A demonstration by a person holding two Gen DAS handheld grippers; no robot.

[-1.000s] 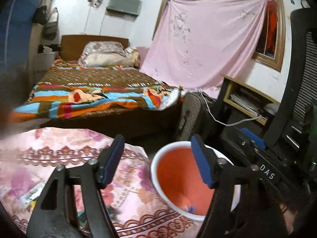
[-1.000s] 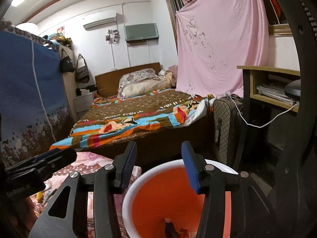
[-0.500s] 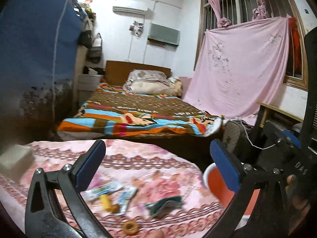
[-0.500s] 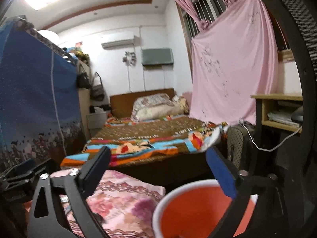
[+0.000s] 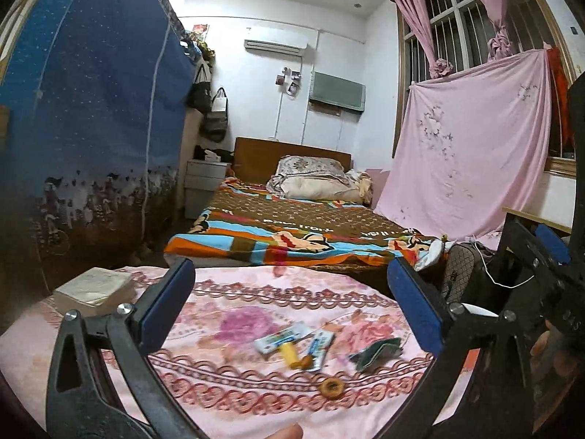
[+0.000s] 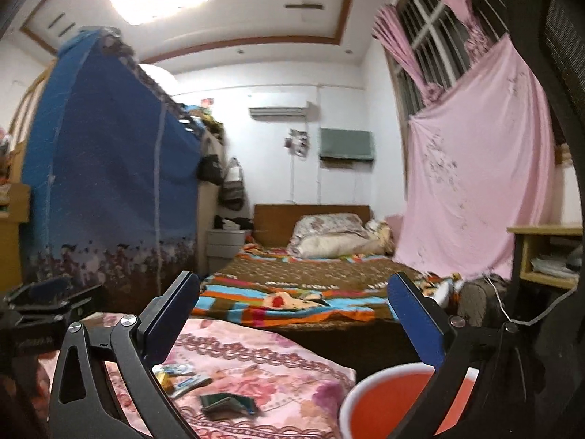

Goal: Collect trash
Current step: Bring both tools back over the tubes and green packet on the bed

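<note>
Hovering wide and empty, both of them: the left hand-held gripper [image 5: 290, 305] has just been spreading its blue jaws to full stretch with nothing between them, and the right hand-held gripper [image 6: 292, 320] has just done the same, nothing held.

Landmark is the orange bucket [image 6: 395, 398], white-rimmed, off the bench's edge. The trash lies on the bench [image 5: 256, 307] to the left of that bucket: a dark green wrapper [image 5: 376, 354] nearest it, then blue-and-white sachets [image 5: 283, 337], a yellow tube [image 5: 289, 355] and a small brown ring [image 5: 331, 387] further along.

Risk, as I read it: these pieces are flat and crowded, so wide jaws may pinch the floral cloth or drag a neighbour along; a light wrapper could slip out short of the bucket.

Farther from the bucket sits a pale book [image 5: 95, 289]. Behind, a bed [image 5: 292, 230] with a striped blanket, and a pink sheet [image 5: 471, 146] over the window.
</note>
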